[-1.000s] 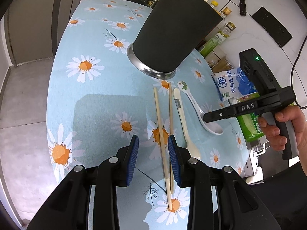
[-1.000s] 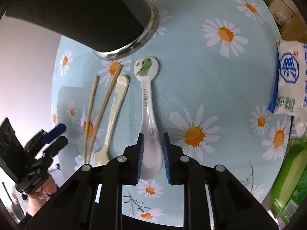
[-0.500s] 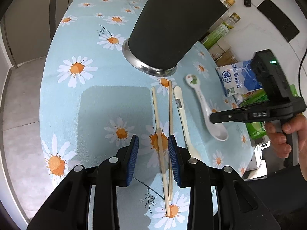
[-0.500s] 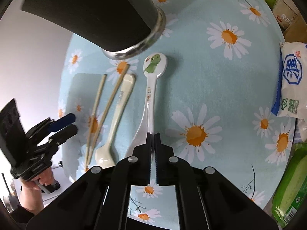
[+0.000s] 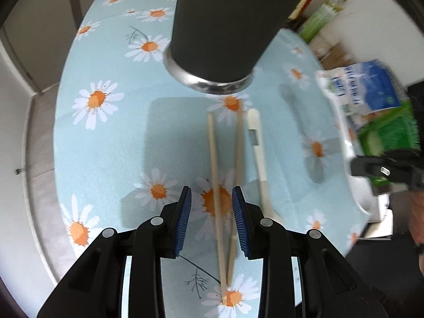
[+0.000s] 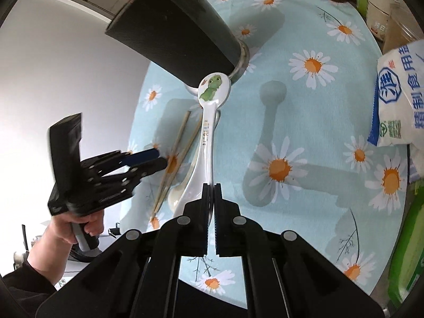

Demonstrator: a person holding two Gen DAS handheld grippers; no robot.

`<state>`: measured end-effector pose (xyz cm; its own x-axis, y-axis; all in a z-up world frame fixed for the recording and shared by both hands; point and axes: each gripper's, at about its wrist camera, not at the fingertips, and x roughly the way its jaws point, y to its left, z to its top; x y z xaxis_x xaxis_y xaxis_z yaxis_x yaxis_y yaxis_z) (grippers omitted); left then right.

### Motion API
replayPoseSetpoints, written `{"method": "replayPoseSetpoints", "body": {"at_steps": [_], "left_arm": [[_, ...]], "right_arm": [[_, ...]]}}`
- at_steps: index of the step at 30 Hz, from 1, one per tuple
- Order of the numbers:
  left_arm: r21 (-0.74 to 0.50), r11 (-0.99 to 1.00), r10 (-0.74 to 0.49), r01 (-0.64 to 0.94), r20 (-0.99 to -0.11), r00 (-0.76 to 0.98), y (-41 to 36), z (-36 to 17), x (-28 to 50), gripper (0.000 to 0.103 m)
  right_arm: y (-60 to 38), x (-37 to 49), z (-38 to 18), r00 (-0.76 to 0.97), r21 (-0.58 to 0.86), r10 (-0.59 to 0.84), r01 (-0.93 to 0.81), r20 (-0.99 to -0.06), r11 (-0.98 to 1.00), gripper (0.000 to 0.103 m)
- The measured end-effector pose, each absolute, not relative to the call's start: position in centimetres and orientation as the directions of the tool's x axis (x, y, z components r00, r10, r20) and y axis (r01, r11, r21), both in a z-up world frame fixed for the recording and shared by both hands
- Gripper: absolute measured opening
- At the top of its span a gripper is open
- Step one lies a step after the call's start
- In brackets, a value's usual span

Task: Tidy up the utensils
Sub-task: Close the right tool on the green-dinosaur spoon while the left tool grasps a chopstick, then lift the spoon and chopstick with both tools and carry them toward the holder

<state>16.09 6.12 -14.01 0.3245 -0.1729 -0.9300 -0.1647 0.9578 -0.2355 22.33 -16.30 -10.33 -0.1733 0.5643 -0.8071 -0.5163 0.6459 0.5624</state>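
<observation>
- Utensils, from the left: two wooden chopsticks (image 5: 215,175) lie crossed on the daisy tablecloth (image 5: 106,143) in front of the black holder (image 5: 225,23). The left gripper (image 5: 212,222) hangs over them with its jaws spread and nothing pinched. The sticks cross near their lower ends, so I judge a close here could catch only one, or scissor them so one squirts out.
- Just beside them lies a cream spoon (image 5: 258,156), flat on the cloth. Its bowl sits close by the left gripper's right finger, so a sloppy descent could knock it or drag it along.
- The dinosaur spoon (image 6: 209,122) is off the cloth, pinched at its bowl end by the right gripper (image 6: 211,193), whose jaws are pressed onto it. The grip is far from the long handle's tip and the surface is glossy, so it may pivot or slip out.
- The holder is tall on a narrow steel base; a handle striking the rim rather than clearing it could tip it.
- The salt bag (image 6: 397,92) at the right edge is close enough for an elbow swing to nudge.
</observation>
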Motion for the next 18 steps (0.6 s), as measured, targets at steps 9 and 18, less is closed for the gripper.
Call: {"method": "replayPoseSetpoints", "body": {"at_steps": [9, 18], "left_arm": [[-0.082, 0.988, -0.056, -0.131, -0.979, 0.194, 4.1, -14.6, 18.1, 0.022], [-0.031, 0.991, -0.013, -0.133, -0.99, 0.14, 3.3, -14.9, 19.2, 0.007]], "right_arm": [[-18.1, 22.2, -10.1, -0.172, 0.61, 0.623, -0.511, -0.763, 0.606, 0.004], [-18.6, 22.8, -10.9, -0.186, 0.629, 0.649, -0.537, -0.738, 0.562, 0.004]]}}
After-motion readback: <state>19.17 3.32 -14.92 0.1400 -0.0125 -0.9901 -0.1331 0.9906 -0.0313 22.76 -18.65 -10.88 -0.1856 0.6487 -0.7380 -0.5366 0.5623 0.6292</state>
